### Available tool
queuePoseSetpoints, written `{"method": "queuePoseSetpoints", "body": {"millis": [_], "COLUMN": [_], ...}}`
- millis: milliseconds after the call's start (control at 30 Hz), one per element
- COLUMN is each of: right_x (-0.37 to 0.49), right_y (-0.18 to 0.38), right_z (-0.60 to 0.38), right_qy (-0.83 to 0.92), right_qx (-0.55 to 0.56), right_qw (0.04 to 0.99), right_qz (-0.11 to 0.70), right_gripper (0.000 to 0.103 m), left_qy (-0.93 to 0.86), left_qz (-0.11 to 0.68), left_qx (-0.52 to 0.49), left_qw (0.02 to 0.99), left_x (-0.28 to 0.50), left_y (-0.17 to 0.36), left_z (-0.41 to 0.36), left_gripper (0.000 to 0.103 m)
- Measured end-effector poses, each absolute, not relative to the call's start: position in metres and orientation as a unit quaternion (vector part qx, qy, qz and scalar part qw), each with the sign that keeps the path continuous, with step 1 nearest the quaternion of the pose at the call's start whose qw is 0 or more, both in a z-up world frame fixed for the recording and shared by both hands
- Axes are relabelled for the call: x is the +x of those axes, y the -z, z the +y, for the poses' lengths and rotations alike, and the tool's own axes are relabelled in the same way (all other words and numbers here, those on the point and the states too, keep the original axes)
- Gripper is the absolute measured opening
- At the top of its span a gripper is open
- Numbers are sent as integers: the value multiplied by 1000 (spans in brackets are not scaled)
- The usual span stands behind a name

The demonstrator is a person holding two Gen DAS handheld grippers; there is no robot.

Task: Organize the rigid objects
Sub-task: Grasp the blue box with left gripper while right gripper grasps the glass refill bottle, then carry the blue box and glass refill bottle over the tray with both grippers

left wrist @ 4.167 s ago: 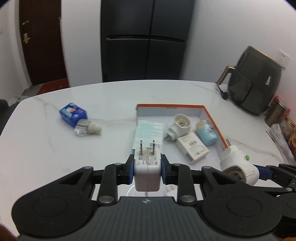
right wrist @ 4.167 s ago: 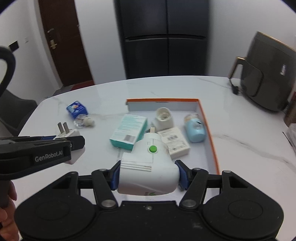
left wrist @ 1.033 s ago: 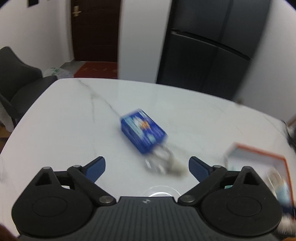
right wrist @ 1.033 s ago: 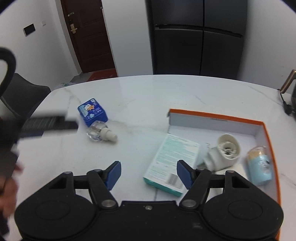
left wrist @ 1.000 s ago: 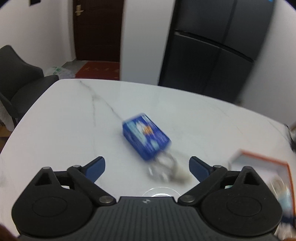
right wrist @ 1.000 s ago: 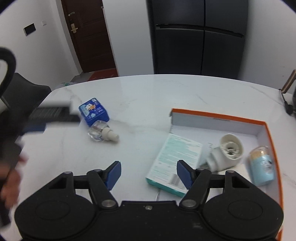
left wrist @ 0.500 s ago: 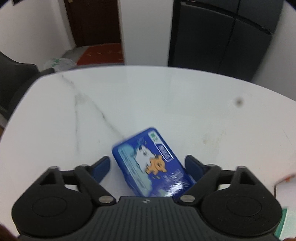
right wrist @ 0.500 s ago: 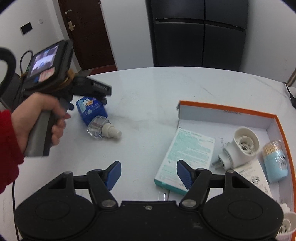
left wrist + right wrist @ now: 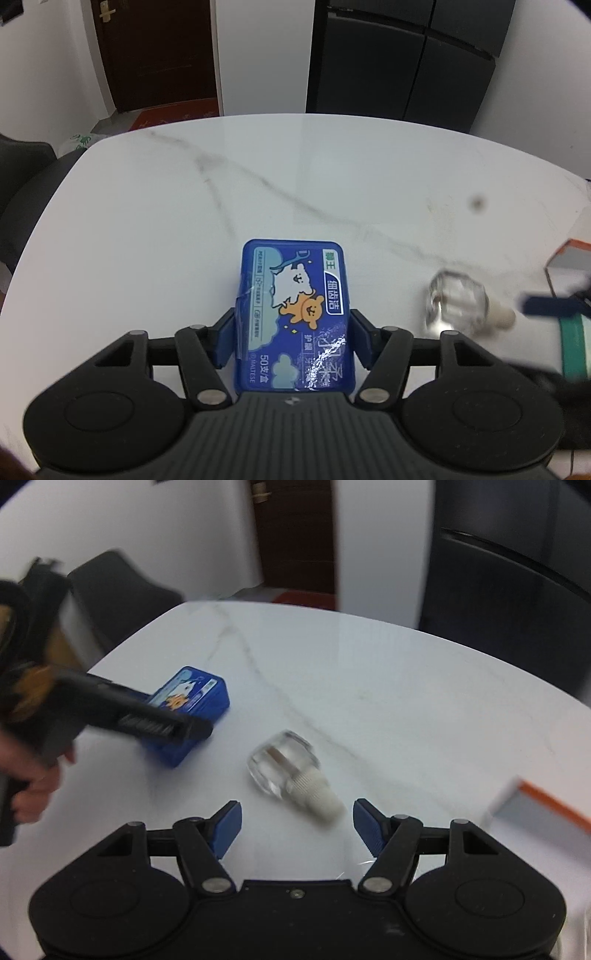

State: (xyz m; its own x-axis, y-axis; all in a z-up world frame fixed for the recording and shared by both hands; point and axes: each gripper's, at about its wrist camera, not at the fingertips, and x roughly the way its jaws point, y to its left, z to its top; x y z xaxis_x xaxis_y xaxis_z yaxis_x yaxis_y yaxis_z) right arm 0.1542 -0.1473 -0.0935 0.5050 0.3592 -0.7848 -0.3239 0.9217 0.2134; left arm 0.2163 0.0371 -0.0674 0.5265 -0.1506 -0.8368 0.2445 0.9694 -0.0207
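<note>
White marble with grey veins forms the table (image 9: 332, 177), the largest item we see. Near its right edge in the left wrist view stands the corner of an orange-rimmed box (image 9: 546, 805). Toward the table's left edge lies the blue floss-pick box (image 9: 295, 317), flat, label up. Our left gripper (image 9: 293, 343) straddles it, jaws closing, with the blue pads at the box's two long sides; we cannot tell whether they press yet. Just beside that box, on the side toward the orange-rimmed box, lies the clear bottle with a white neck (image 9: 291, 771), on its side. Our right gripper (image 9: 297, 823) hangs spread wide just short of its neck, touching nothing.
</note>
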Motion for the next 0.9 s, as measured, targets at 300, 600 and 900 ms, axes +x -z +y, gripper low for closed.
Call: {"method": "queuePoseSetpoints", "body": {"millis": [300,600,900], "right_x": [202,185,143], "right_y": [115,101,61], "right_z": [-123,-122,-133], "right_qy": [-242,-183,-130], "right_qx": [-34,25,67], "right_qw": [844,868,884], "right_qz": [477,461,444], "right_gripper": [70,60,59], "left_qy": [106,84,93], "left_qz": [472,460,440], "left_qx": [23,8,18], "left_qw": [875,884,893], "left_x": [191,186,163], "left_y": [65,58,35], "left_z": [53,50,31], "left_gripper": [63,63,63]}}
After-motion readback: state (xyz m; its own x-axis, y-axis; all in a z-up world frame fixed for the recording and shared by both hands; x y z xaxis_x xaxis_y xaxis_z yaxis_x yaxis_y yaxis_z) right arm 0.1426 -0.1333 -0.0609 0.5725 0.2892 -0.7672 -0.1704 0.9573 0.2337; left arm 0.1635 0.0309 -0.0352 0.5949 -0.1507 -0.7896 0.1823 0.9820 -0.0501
